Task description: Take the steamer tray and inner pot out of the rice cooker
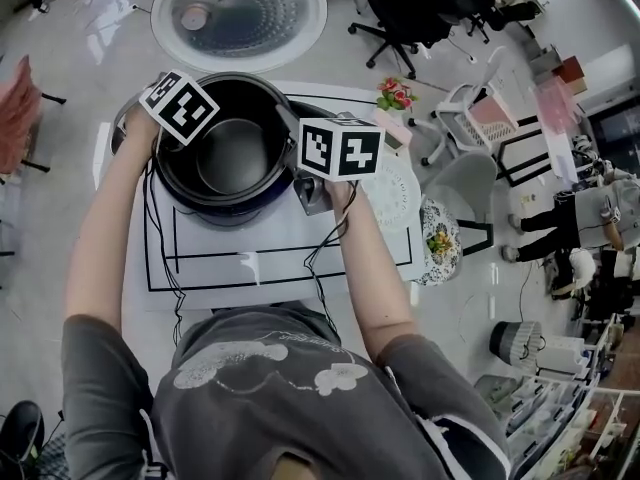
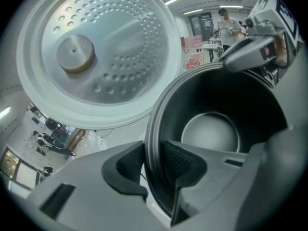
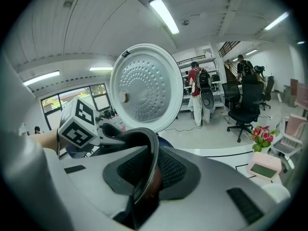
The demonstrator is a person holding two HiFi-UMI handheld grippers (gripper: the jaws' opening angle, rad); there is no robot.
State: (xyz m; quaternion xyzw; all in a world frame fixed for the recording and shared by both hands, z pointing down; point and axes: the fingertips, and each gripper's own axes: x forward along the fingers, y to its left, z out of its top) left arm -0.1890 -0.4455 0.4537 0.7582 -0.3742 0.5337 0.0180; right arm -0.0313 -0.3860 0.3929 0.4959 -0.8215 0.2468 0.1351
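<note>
Left gripper (image 2: 155, 163): jaws are standing narrow, clamping the near-left rim of the inner pot (image 2: 211, 129). One ribbed black pad is pressing the inside wall and the other is sitting against the outside of the rim.

Right gripper (image 3: 146, 170): jaws are likewise gripping the pot's rim on the opposite side. The thin dark edge is running up between its two textured pads.

In the head view the left gripper (image 1: 165, 140) and the right gripper (image 1: 300, 158) are flanking the inner pot (image 1: 232, 153), each biting one side of it.

The pot is showing as round and deep, with matte dark walls, a paler circular floor and a thin rolled lip. It is sitting inside the dark body of the rice cooker (image 1: 228, 214) on the white table (image 1: 300, 243).

The lid (image 1: 238, 13) is standing open behind. It is round, with a white rim and a perforated metal liner with a central knob.
</note>
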